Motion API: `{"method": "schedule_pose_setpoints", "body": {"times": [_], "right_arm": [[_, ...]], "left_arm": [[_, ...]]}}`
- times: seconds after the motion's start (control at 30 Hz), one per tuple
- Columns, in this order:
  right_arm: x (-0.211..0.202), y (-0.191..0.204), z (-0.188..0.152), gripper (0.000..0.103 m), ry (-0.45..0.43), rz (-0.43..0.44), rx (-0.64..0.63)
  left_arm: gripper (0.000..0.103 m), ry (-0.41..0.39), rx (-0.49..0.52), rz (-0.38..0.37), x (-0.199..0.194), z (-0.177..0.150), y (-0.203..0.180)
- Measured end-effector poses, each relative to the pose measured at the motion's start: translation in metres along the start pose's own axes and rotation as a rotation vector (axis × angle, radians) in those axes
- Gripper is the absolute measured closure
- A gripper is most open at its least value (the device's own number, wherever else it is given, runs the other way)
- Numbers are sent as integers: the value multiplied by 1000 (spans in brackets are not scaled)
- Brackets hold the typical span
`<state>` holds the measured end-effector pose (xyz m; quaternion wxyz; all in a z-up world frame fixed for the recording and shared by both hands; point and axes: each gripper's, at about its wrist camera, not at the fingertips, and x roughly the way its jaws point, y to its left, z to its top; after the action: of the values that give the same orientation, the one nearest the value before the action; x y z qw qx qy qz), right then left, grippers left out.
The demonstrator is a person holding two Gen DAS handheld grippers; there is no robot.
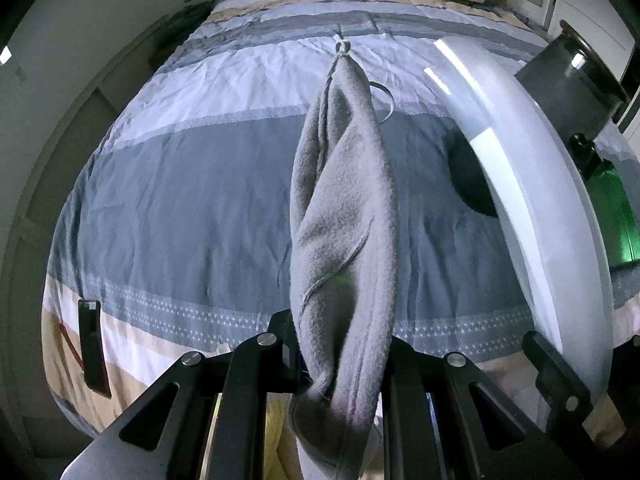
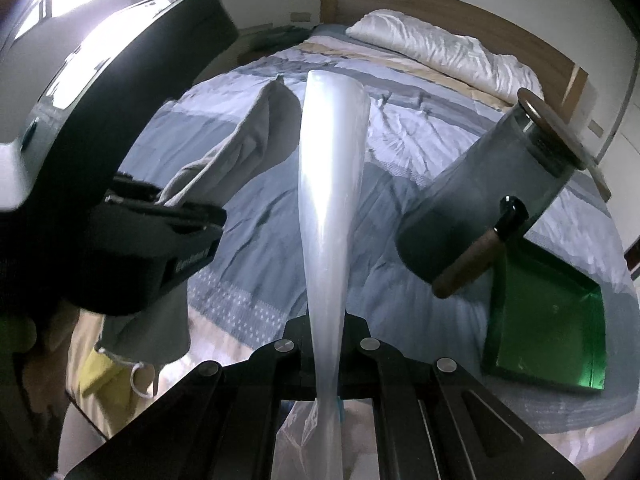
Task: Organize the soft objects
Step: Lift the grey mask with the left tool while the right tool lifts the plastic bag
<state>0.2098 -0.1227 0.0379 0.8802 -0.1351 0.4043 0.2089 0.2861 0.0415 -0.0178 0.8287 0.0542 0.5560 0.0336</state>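
Observation:
My left gripper [image 1: 340, 356] is shut on a grey fleece cloth [image 1: 340, 208] with a white cord and ring at its far tip, held up over the bed. The same cloth [image 2: 248, 140] and the left gripper [image 2: 160, 216] show at the left of the right wrist view. My right gripper [image 2: 326, 344] is shut on a translucent white plastic bag [image 2: 332, 168], stretched forward from its jaws. That bag [image 1: 520, 184] arcs across the right of the left wrist view. A yellow cloth [image 2: 100, 376] lies at the bed's near edge.
The bed has a grey, white and tan striped duvet [image 1: 180, 200] and a white pillow [image 2: 440, 52] at the wooden headboard. A green tray [image 2: 552, 320] and a dark glass jar [image 2: 488, 192] with a wooden handle lie at the right. A dark phone-like slab [image 1: 94, 348] lies at the left.

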Motion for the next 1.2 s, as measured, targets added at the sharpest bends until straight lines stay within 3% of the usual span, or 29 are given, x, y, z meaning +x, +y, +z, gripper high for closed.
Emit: {"method": "schedule_pose_setpoints", "body": {"times": [0.5, 1.0, 1.2], "right_arm": [[-30, -8, -34, 100, 41, 9, -37], [-58, -42, -84, 100, 103, 4, -13], [-72, -62, -107, 99, 138, -14, 4]], "left_arm": [[91, 28, 40, -27, -13, -26, -26], [90, 91, 145, -65, -26, -56, -83], [90, 116, 230, -86, -34, -72, -118]]}}
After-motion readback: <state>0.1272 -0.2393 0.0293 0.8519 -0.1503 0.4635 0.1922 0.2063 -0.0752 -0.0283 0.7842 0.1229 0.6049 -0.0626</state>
